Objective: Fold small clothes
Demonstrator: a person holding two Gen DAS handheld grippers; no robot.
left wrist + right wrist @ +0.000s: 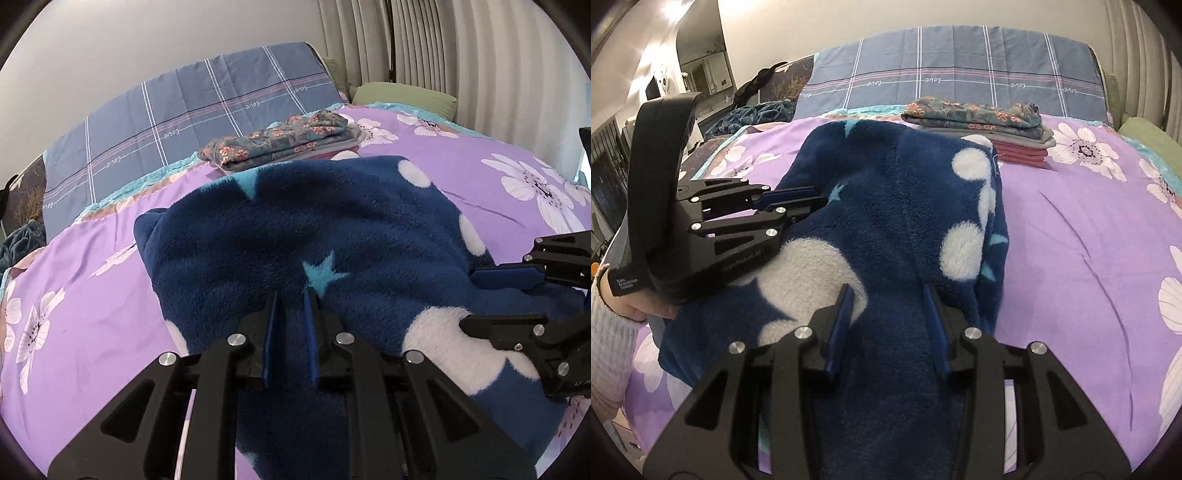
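A dark blue fleece garment with white dots and pale blue stars lies bunched on the purple flowered bed cover. My left gripper is shut, pinching a fold of the fleece near a pale star. From the right wrist view, the left gripper bites the fleece's left side, with a person's hand on its handle. My right gripper stands partly open. Fleece lies flat between its fingers, not visibly pinched. The right gripper reaches in from the right edge of the left wrist view.
A stack of folded clothes with a floral piece on top sits beyond the fleece, also visible as the stack. A blue plaid pillow leans at the head. A green pillow is far right; a teal blanket far left.
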